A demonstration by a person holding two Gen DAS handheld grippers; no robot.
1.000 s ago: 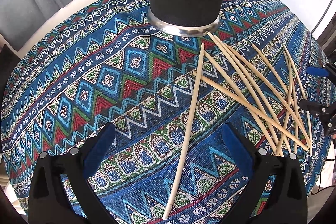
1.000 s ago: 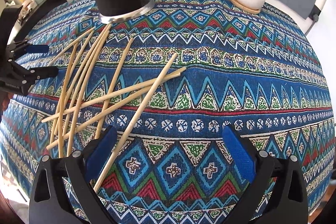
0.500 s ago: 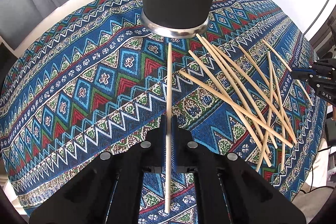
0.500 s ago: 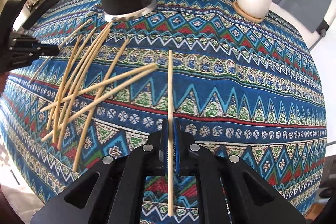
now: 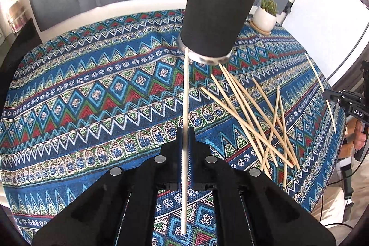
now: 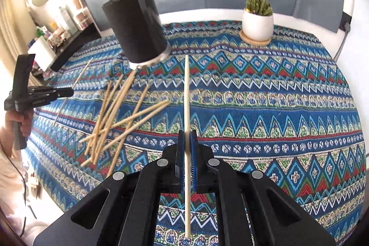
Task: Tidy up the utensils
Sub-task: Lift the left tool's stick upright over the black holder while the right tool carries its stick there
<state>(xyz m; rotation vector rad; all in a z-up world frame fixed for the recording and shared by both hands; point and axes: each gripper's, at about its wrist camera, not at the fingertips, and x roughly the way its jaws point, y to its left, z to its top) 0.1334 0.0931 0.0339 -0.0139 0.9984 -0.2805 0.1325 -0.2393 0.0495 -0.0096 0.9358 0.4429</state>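
Observation:
My left gripper is shut on a wooden chopstick that points toward the black cylindrical holder. My right gripper is shut on another chopstick, lifted above the cloth. The holder also shows in the right wrist view, at the upper left. A loose pile of several chopsticks lies on the patterned cloth to the right of the left gripper; in the right wrist view the pile lies to the left. Each gripper is seen by the other camera: the right one, the left one.
The round table carries a blue patterned cloth. A small potted succulent in a white pot stands on a wooden coaster at the far edge; it also shows in the left wrist view. A grey sofa stands behind the table.
Both grippers went from open to shut, each on one chopstick, and have lifted up and back from the cloth. The holder looks farther away now.

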